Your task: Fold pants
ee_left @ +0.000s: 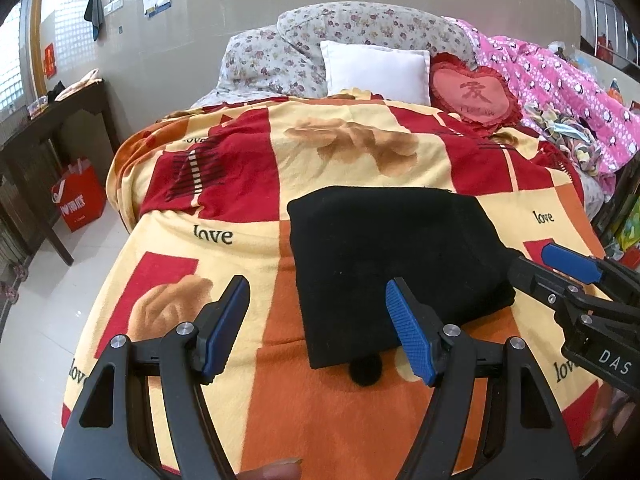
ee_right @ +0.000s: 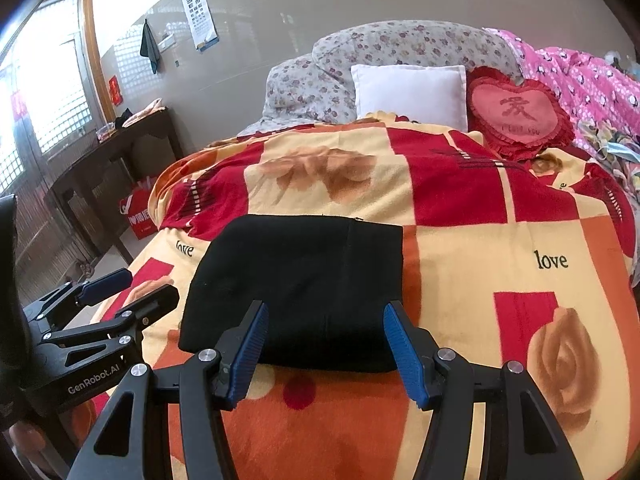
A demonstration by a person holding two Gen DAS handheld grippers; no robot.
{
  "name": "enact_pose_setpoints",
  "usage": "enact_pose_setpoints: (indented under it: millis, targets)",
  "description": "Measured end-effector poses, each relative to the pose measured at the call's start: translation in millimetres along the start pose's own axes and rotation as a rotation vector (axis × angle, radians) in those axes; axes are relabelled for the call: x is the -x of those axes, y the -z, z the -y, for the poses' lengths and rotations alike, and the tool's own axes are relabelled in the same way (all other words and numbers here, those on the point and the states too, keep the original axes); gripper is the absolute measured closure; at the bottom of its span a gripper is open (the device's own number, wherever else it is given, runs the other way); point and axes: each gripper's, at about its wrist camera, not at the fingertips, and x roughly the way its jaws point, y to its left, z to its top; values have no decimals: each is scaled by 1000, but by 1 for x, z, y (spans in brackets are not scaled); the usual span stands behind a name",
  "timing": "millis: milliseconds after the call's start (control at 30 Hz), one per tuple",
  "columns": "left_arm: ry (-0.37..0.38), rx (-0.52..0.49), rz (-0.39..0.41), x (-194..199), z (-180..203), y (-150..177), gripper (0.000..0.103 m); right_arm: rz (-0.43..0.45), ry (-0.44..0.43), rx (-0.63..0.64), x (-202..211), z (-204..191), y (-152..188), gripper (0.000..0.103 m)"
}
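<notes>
The black pants (ee_left: pixel 396 268) lie folded into a compact rectangle on the blanket (ee_left: pixel 240 208) of the bed, near its foot edge, close in front of both tongs.

The left tongs (ee_left: pixel 318 324) are spread wide and hold nothing; their right pad hangs over the pants' near left part, the left pad over bare blanket. The right tongs (ee_right: pixel 322 344) are spread too and empty, both pads framing the near edge of the pants (ee_right: pixel 304 288).

The left view alone shows a small black round bit (ee_left: pixel 365 372) sticking out from under the pants' near edge, a fingertip (ee_left: pixel 276 470) at the bottom, and the right tongs (ee_left: pixel 560 268) coming in from the right, marked "DAS". The right view alone shows the left tongs (ee_right: pixel 120 290) at the left, marked "GenRobot.AI", and a bright window (ee_right: pixel 44 92).

The blanket (ee_right: pixel 480 240) carries the word "love" several times. A red heart cushion (ee_left: pixel 472 94) bears a Chinese character; the small line under it is too blurred to read. Beside it sits a white pillow (ee_left: pixel 376 72). An eye chart (ee_right: pixel 200 16) hangs on the wall. A red bag (ee_left: pixel 78 200) with white print stands on the floor by a dark counter (ee_left: pixel 52 120).
</notes>
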Motion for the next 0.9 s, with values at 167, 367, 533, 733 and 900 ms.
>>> enact_pose_setpoints:
  millis: [167, 367, 533, 733, 900]
  targets:
    - [-3, 4, -1, 1, -1, 1, 32, -3, -6, 6, -2, -2, 1, 45]
    - [-3, 1, 0, 1, -1, 2, 32, -10, -6, 16, -4, -5, 2, 45]
    - [3, 2, -4, 2, -1, 3, 32, -16, -6, 20, -6, -7, 2, 45]
    - [4, 7, -5, 2, 0, 3, 32, -24, -6, 14, -7, -6, 3, 45]
    - [5, 4, -4, 2, 0, 4, 32, -27, -10, 14, -9, -5, 2, 45]
